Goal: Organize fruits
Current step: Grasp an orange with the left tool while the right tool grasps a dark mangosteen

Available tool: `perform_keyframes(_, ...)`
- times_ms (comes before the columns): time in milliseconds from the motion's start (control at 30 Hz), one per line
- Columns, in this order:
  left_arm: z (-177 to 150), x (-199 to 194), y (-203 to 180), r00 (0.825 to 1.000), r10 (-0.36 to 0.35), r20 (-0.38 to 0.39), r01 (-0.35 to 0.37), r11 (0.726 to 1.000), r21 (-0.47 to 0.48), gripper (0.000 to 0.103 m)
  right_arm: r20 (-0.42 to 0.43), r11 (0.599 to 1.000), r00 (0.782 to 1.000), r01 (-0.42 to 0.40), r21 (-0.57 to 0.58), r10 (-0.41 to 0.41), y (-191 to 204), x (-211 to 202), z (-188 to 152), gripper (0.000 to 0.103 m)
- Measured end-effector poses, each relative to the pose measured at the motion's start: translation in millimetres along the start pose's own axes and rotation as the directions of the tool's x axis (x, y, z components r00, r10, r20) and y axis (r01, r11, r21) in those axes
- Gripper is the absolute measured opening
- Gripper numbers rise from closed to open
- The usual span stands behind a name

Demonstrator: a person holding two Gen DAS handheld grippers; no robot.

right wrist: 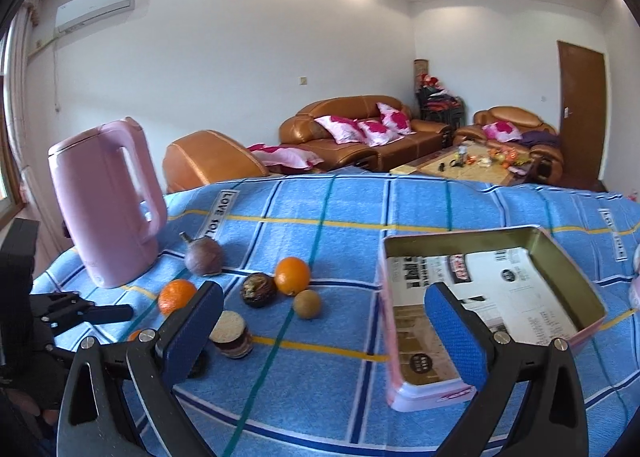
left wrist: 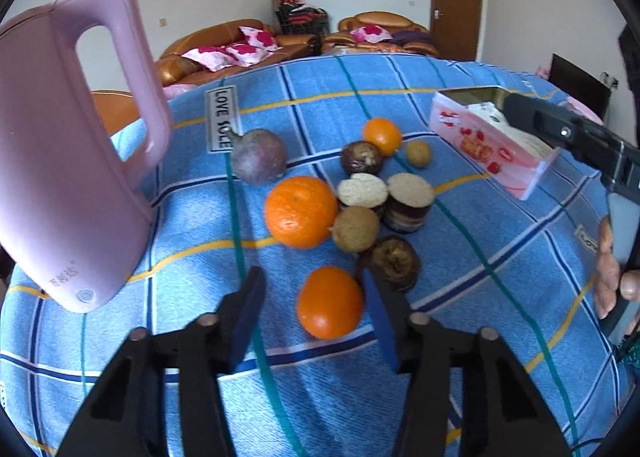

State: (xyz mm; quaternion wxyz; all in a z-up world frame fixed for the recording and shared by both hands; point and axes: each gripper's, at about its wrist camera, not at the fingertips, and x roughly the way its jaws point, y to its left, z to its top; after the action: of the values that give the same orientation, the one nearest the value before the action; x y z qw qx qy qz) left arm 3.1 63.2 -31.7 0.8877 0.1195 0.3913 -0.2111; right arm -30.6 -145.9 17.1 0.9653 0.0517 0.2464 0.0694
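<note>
Behind the table [left wrist: 460, 97], with its blue checked cloth, brown leather sofas [right wrist: 352, 133] and a wooden door [left wrist: 456, 5] are seen. Fruits are scattered mid-table: three oranges, a purple round fruit [left wrist: 258, 156] and several dark and brown ones, some cut open. A pink kettle [left wrist: 68, 145] stands at the left, and an open pink tin [right wrist: 492, 305], lined with printed paper, lies at the right.

The left gripper [left wrist: 314, 313] is lowered around the nearest orange [left wrist: 330, 302]; its fingers [left wrist: 246, 317] are partly drawn in, one looks to be against the fruit, the other is not yet touching it. The right gripper [right wrist: 332, 325] is held spread and empty, one finger over the tin's near end.

The grasp seems to be the step in hand. It would be done well if the orange were centred between the pads, squeezed across its widest part and lifted straight, so that the dark cut fruit [left wrist: 394, 262] just beside it is not nudged. The tin is judged the likely destination.
</note>
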Motion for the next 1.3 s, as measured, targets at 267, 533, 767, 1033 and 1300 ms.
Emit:
perform_keyframes(267, -3.5, 7.2, 15.5, 0.997, 0.056, -0.053, -0.058, 0.997, -0.040, 0.045, -0.040, 0.999, 0.999, -0.028, 0.028, 0.029, -1.3, 7.0, -2.3, 0.102)
perform_keyframes(533, -0.9, 18.5, 21.8, 0.994, 0.087, -0.065, -0.093, 0.990, -0.102, 0.040, -0.071, 0.998, 0.996, -0.057, -0.030, 0.055, 11.7, 10.7, -5.8, 0.102)
perform_keyframes(767, 1.4, 9.2, 40.8, 0.993, 0.112, -0.033, -0.117, 0.971, -0.211, 0.034, -0.202, 0.974, 0.956, -0.223, -0.037, 0.211, 33.4, 24.6, -16.0, 0.079)
perform_keyframes(1033, 3.0, -12.6, 60.6, 0.989, 0.128, 0.078, -0.093, 0.930, -0.356, 0.034, -0.376, 0.947, 0.896, -0.300, -0.115, 0.238, 80.0, 53.9, -35.7, 0.075)
perform_keyframes(1300, 8.0, -12.2, 48.6, 0.981, 0.177, 0.086, -0.141, 0.937, -0.320, 0.034, -0.429, 0.938, 0.888, -0.276, -0.210, 0.165, 112.2, 65.7, -43.0, 0.055)
